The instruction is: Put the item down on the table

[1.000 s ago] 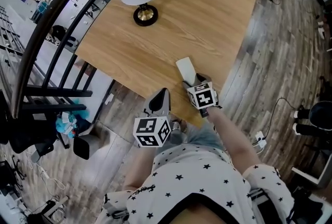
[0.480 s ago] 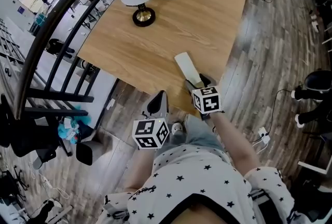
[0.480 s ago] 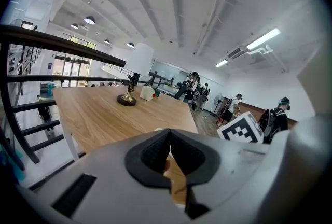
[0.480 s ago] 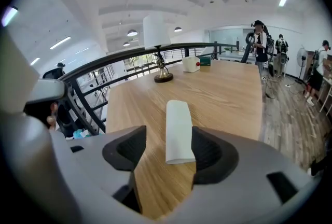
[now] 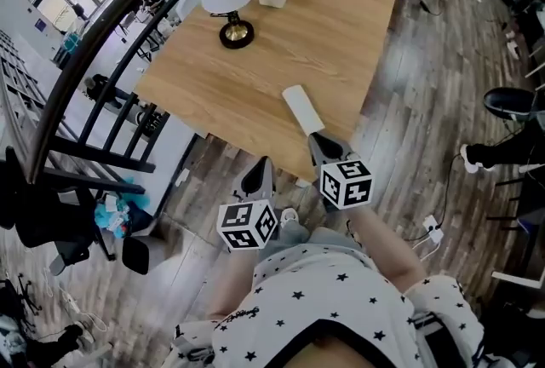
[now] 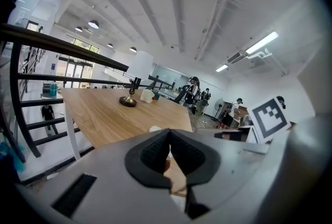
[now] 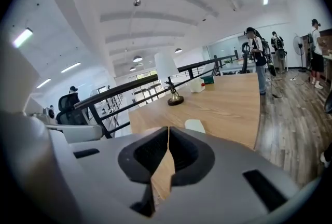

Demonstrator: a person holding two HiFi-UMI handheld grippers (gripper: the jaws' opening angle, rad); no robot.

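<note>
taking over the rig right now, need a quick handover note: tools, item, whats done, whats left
Left tool: jaws together, empty, held off the near edge of the table.
Right tool: jaws have just closed with nothing between them. It points at the white flat item from the near side.
Item: lies flat on the table, close to the near edge, gripped by neither tool.
Done: the item is down on the table.
Left: nothing on the task that I can see; just keep both tools clear of it.
</note>
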